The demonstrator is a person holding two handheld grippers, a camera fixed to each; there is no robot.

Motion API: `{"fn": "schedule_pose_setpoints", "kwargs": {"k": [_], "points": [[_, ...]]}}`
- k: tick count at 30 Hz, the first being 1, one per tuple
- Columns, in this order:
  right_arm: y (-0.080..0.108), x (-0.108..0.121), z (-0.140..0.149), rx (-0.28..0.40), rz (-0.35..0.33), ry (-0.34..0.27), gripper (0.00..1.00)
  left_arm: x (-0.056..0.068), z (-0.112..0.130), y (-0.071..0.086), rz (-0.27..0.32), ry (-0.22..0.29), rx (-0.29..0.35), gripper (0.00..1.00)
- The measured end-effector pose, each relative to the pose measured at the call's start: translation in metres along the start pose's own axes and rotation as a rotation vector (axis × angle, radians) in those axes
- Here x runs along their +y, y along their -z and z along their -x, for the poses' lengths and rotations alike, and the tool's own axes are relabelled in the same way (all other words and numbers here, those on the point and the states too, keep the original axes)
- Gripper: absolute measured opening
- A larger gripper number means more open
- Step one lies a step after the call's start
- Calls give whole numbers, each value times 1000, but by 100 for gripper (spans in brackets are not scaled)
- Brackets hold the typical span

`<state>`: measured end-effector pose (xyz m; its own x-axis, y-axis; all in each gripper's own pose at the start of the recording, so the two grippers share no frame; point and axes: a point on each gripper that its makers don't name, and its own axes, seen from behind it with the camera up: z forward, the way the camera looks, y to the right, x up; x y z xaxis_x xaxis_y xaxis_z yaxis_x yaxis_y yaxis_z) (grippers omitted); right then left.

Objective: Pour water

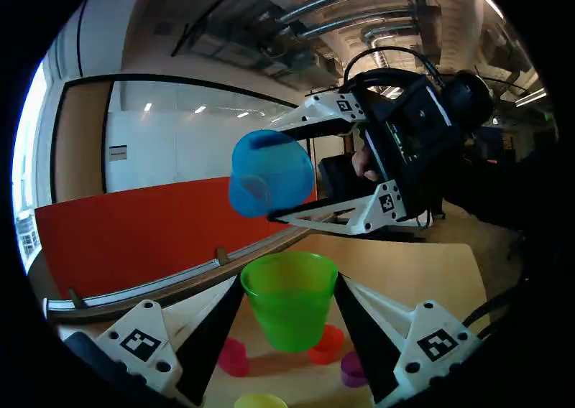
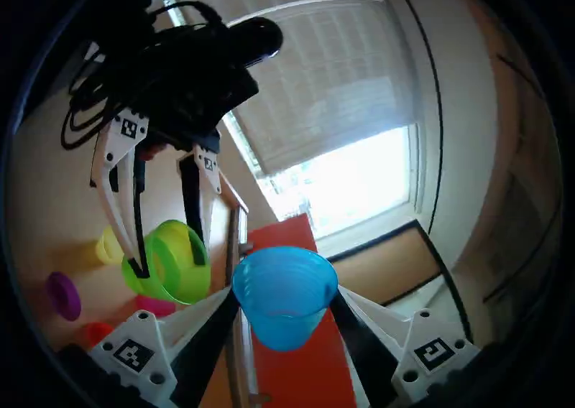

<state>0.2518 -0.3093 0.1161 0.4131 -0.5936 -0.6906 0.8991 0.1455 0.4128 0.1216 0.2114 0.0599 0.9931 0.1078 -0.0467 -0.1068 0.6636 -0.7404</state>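
My left gripper is shut on a green cup, held upright above the wooden table. Above and behind it, my right gripper holds a blue cup tipped on its side, its mouth turned down toward the green cup. In the right gripper view, my right gripper is shut on the blue cup, and the left gripper holds the green cup farther off to the left. No stream of water is visible.
Small cups lie on the table beneath the green cup: pink, orange, purple and yellow. An orange-red panel with a wooden rail borders the table's far edge. A person's hand holds the right gripper.
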Motion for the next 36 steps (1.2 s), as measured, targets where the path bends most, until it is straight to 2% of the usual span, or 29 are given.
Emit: {"fn": "schedule_pose_setpoints", "kwargs": {"k": [4, 7, 17, 28, 36], "points": [[4, -1, -5, 29, 14, -149, 90, 0, 0, 1, -1, -2, 0, 88], [7, -1, -8, 50, 17, -236, 90, 0, 0, 1, 0, -2, -2, 88], [13, -4, -4, 47, 4, -466, 89, -2, -2, 3, -4, -5, -10, 88], [13, -15, 24, -50, -30, -738, 90, -3, 0, 5, -7, -8, -18, 88], [14, -21, 33, -99, -62, -889, 90, -4, 1, 5, -6, -7, -24, 88]]}}
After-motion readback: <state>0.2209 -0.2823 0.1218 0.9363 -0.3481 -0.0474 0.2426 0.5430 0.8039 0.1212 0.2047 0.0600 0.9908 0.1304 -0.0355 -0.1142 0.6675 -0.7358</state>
